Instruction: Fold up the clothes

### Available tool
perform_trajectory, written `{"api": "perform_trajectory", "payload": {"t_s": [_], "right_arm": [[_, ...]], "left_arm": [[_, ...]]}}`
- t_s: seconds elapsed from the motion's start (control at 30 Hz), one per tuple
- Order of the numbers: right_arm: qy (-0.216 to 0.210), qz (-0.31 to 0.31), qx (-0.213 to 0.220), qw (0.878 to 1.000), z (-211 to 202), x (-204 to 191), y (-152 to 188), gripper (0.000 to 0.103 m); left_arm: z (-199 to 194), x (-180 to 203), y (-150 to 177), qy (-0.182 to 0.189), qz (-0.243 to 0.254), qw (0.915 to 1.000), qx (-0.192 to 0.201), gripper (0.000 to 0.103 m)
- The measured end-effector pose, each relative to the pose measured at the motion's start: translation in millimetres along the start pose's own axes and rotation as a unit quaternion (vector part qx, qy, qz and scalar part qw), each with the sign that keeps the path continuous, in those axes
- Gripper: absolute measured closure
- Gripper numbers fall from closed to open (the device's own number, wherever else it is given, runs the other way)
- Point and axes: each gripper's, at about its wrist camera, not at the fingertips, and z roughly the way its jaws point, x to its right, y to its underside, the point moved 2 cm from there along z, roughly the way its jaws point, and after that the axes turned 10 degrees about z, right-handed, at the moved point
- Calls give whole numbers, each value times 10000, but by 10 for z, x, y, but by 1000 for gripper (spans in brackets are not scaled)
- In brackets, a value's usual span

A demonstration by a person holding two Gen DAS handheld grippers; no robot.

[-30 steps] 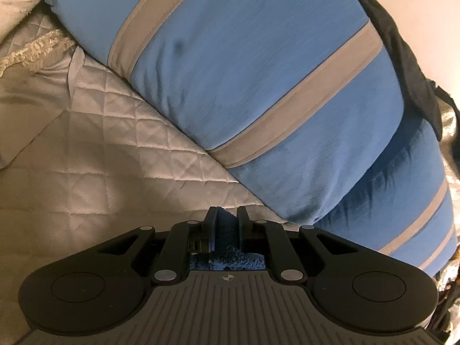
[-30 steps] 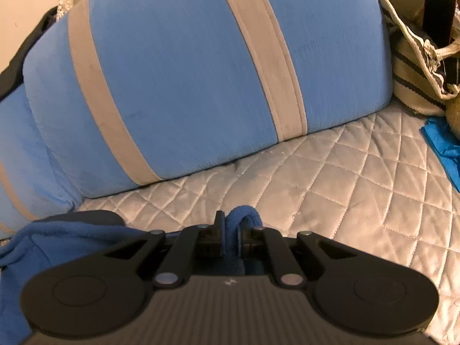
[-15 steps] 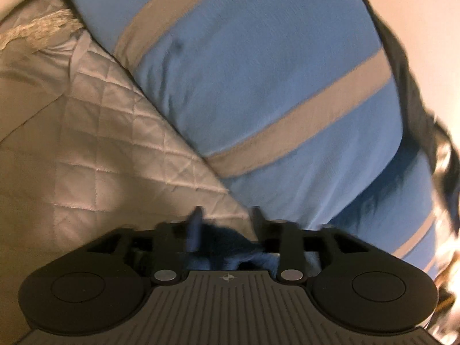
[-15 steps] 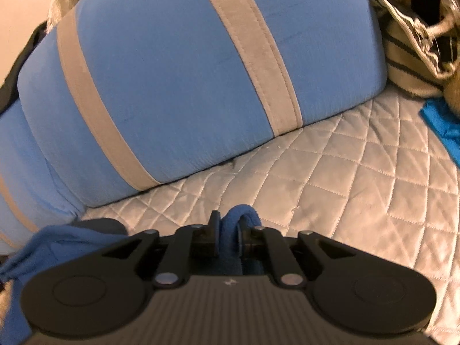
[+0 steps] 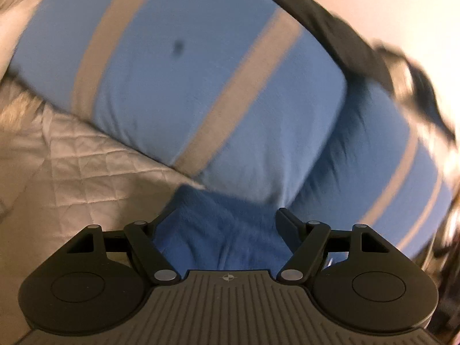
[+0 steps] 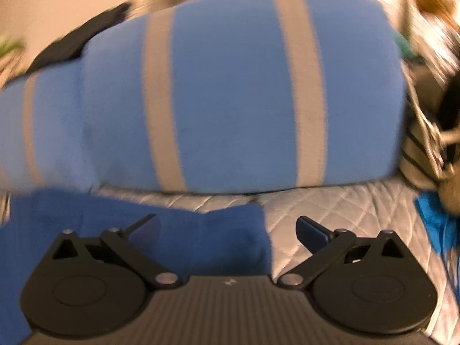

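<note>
A dark blue fleecy garment (image 5: 218, 227) lies on the quilted bedspread (image 5: 74, 166), its far edge against the pillows. My left gripper (image 5: 227, 215) hovers over it with jaws opening; the cloth lies between and below the fingers, and neither pad presses on it. In the right wrist view the same blue garment (image 6: 207, 235) ends in a corner between the fingers. My right gripper (image 6: 227, 224) is also opening, spread wide, its right fingertip (image 6: 310, 230) over bare quilt. Both views are motion-blurred.
Two light blue pillows with grey stripes (image 5: 201, 86) (image 6: 244, 92) stand just beyond the garment. A dark cloth (image 5: 330, 34) drapes behind them. A striped fabric bag (image 6: 425, 143) and a bright blue cloth (image 6: 440, 221) lie at the right on the quilt (image 6: 345, 210).
Both grippers were shut on folds of the blue garment a second ago; both have let go and spread apart. Both have lifted and rolled, and the garment now lies flat on the bed.
</note>
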Motion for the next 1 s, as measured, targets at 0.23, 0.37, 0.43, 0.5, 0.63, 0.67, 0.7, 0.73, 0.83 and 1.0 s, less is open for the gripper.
{"api": "perform_trajectory", "payload": {"t_s": [0.23, 0.37, 0.43, 0.5, 0.63, 0.67, 0.7, 0.73, 0.83, 1.0], "right_arm": [[77, -1322, -219, 9910, 73, -534, 306, 1], [251, -1590, -388, 9862, 245, -641, 520, 1], [330, -1358, -622, 9882, 382, -551, 648, 1], [281, -1196, -589, 9907, 432, -472, 740, 1], [163, -998, -332, 9943, 467, -396, 848, 1], [130, -968, -286, 9948, 474, -378, 866, 1], [86, -924, -247, 9954, 474, -360, 879, 1], [25, -856, -217, 9961, 465, -341, 886, 1], [-209, -548, -151, 9982, 442, -246, 861, 1], [-629, -27, -58, 9980, 404, -82, 818, 1]], "left_arm": [[266, 460, 295, -567, 1695, 9831, -400, 29], [544, 468, 583, -969, 2276, 9663, -709, 29], [645, 424, 709, -998, 2319, 9651, -702, 27], [691, 389, 788, -1001, 2331, 9654, -611, 21], [727, 308, 846, -978, 2203, 9695, -448, 14], [727, 284, 852, -952, 2156, 9709, -414, 13], [719, 263, 853, -910, 2112, 9724, -394, 13], [715, 243, 849, -857, 2057, 9741, -379, 13], [725, 186, 838, -703, 1895, 9788, -340, 13], [722, 177, 854, -661, 1850, 9802, -262, 13]]}}
